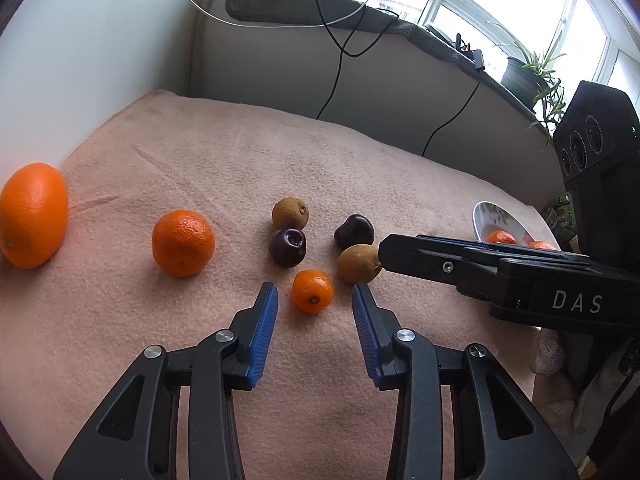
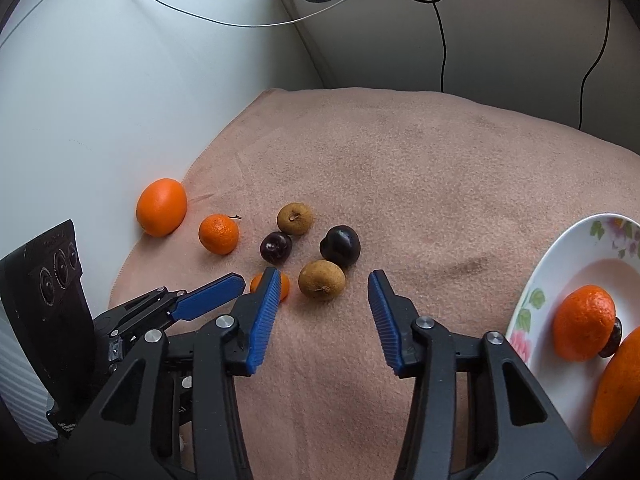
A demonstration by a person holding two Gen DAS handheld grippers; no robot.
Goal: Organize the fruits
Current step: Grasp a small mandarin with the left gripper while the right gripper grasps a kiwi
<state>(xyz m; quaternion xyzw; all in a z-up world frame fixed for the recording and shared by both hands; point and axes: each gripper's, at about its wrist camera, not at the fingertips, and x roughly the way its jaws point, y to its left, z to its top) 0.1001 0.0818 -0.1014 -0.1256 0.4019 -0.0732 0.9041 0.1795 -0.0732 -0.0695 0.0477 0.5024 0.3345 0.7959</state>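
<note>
left gripper (image 1: 314,289) open around small orange (image 1: 312,290); right gripper (image 2: 323,278) open around brown fruit (image 2: 321,280)

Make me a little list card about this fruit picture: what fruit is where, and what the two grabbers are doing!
surface: pink blanket
loose fruit: big orange, mandarin, two plums, two brown fruits, small orange fruit
plate: holds oranges, right side
left gripper: open, small orange fruit just ahead between its tips
right gripper: open around nearer brown fruit, not touching
</note>
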